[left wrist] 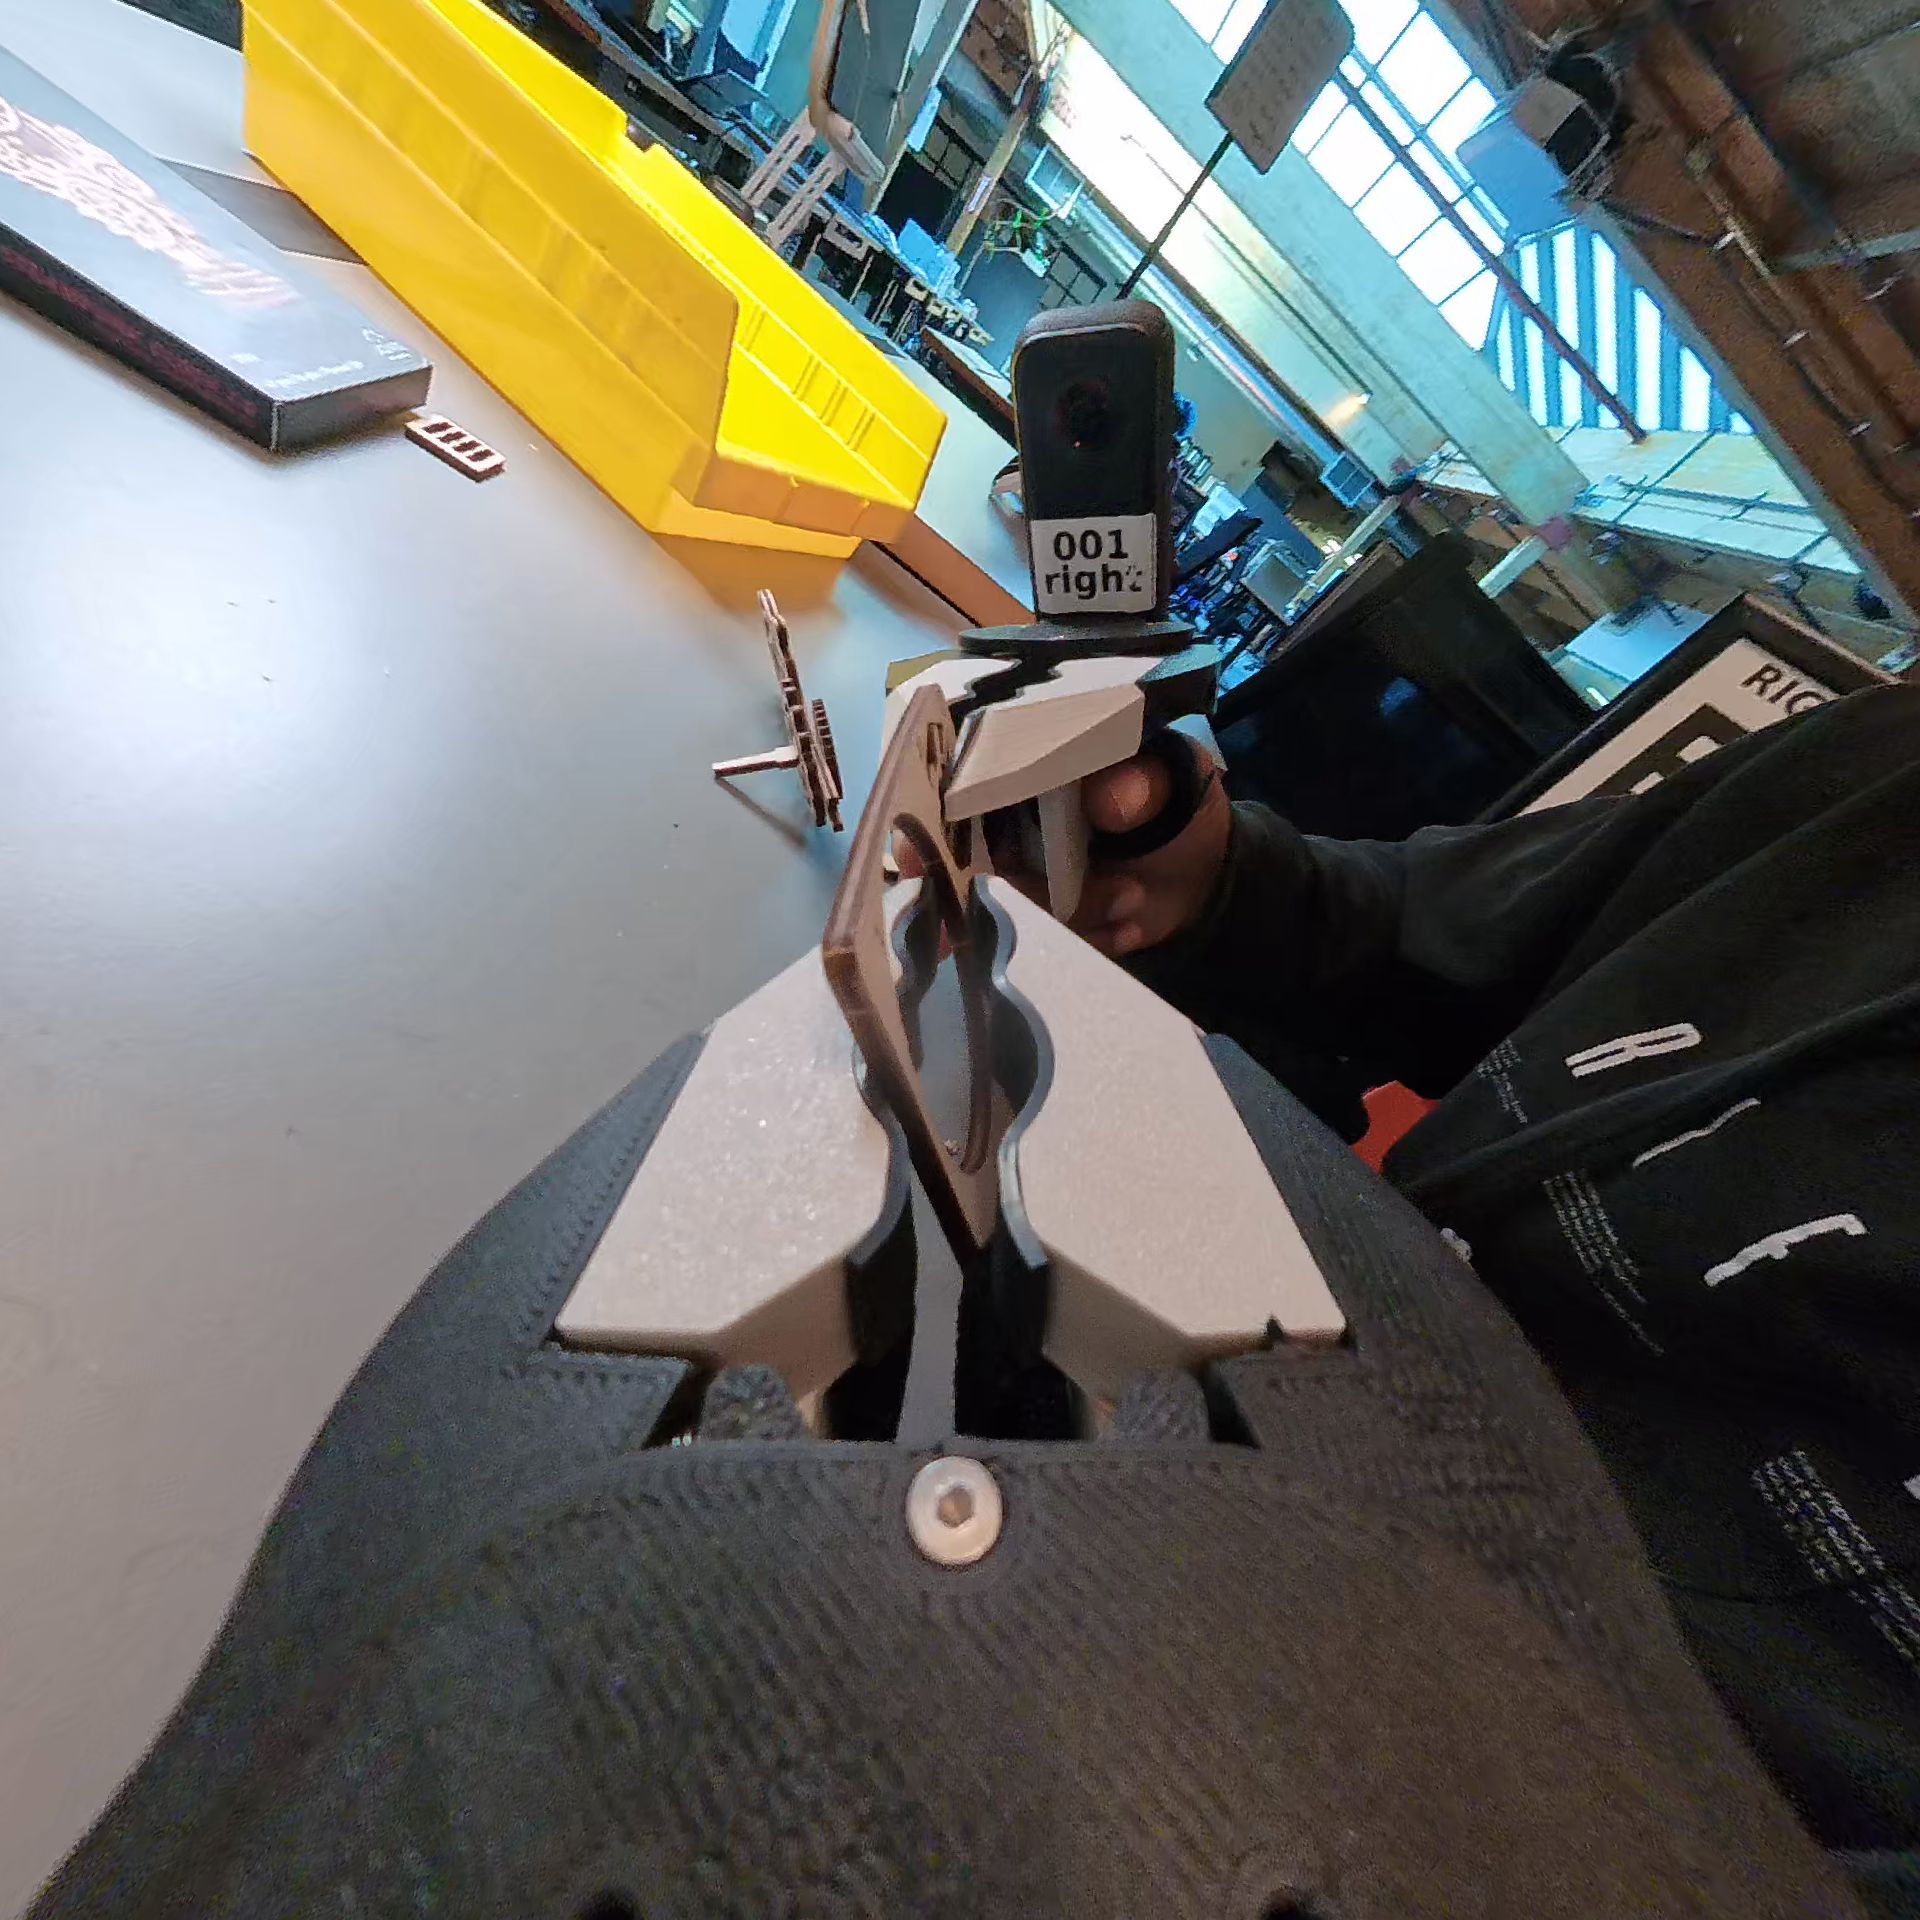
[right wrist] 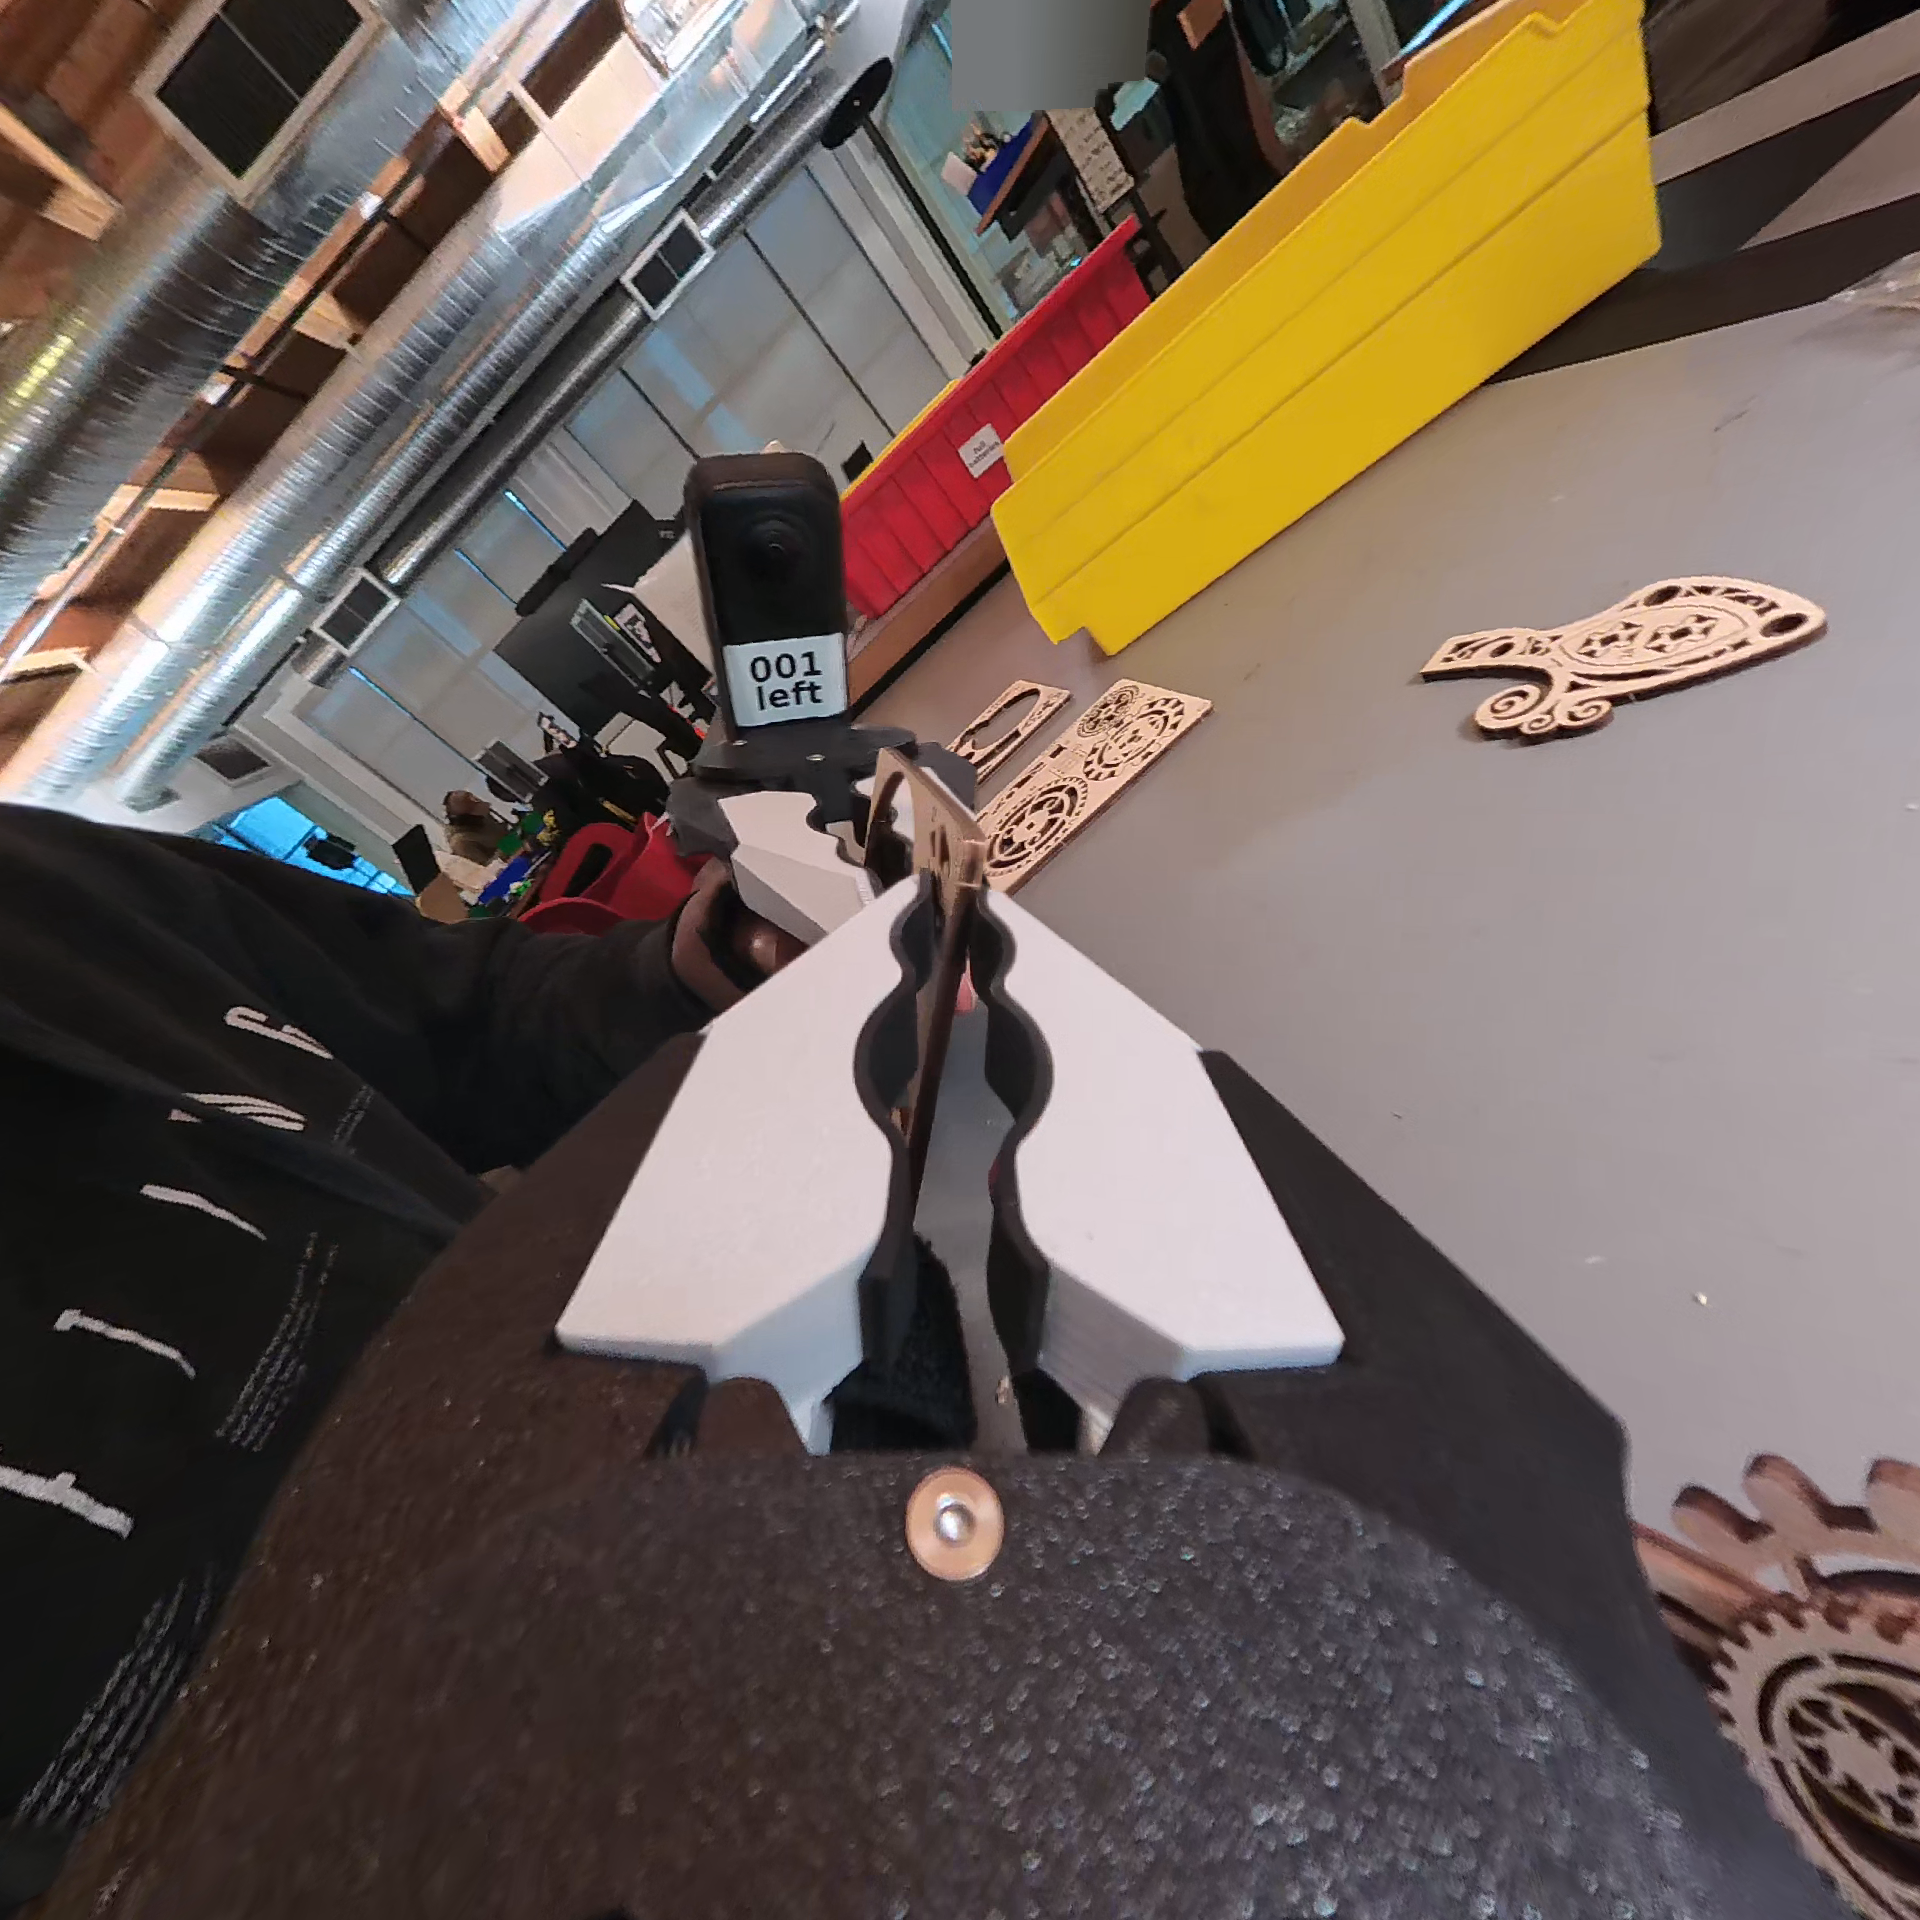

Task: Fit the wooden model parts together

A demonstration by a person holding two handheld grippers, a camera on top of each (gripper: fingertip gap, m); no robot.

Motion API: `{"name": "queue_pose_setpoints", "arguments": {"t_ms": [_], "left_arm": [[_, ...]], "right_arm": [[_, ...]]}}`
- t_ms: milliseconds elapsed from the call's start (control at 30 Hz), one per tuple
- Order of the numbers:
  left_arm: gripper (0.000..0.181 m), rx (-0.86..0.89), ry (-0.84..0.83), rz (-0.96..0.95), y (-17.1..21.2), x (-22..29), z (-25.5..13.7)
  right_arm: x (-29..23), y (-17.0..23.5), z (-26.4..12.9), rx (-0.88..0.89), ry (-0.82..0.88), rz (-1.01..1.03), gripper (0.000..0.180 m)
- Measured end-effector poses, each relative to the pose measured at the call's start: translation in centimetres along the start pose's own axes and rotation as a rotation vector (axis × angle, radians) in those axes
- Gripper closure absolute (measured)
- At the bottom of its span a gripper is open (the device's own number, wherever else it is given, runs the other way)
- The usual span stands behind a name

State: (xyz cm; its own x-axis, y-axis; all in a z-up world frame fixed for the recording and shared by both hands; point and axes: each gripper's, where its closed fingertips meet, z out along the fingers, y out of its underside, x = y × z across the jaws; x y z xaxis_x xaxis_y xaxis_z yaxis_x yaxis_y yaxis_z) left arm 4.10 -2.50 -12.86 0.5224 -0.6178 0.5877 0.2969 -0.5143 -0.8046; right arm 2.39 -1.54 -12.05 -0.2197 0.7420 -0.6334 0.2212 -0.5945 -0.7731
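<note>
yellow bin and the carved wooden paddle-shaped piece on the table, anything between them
Nothing: in the right wrist view, only bare grey table separates the yellow bin from the carved wooden piece.

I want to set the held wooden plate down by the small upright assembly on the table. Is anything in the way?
Nothing visible. Both the left hand-held gripper and right hand-held gripper grip the wooden plate; bare grey table lies between it and the upright assembly.

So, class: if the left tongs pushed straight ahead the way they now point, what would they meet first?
Most likely the right tongs. The left tongs are shut on a flat wooden part whose far end reaches the right tongs, directly ahead and close. Depth is hard to judge, so contact may already exist.
</note>
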Motion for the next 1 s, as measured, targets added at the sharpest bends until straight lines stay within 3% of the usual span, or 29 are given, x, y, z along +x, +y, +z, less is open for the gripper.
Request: {"name": "queue_pose_setpoints", "arguments": {"t_ms": [233, 400, 533, 700, 1000], "left_arm": [[0.176, -0.011, -0.050, 0.045, 0.1, -0.5, 0.3], [0.177, 0.028, 0.013, 0.003, -0.4, 0.5, 0.4], [0.177, 0.035, -0.031, 0.086, -0.9, 0.8, 0.3], [0.177, 0.013, -0.112, 0.160, -0.6, 0.5, 0.2], [0.178, 0.074, -0.016, 0.008, -1.2, 0.2, 0.1]], "right_arm": [[0.7, 0.1, -0.1, 0.003, 0.055, 0.055, 0.175], [-0.6, -0.6, -0.4, 0.050, -0.073, 0.109, 0.178], [-1.0, -1.2, -0.4, 0.097, -0.089, 0.154, 0.177], [-0.1, -0.8, -0.2, 0.091, 0.028, 0.118, 0.177], [-0.3, -1.3, -0.1, 0.091, 0.046, 0.028, 0.173]]}}
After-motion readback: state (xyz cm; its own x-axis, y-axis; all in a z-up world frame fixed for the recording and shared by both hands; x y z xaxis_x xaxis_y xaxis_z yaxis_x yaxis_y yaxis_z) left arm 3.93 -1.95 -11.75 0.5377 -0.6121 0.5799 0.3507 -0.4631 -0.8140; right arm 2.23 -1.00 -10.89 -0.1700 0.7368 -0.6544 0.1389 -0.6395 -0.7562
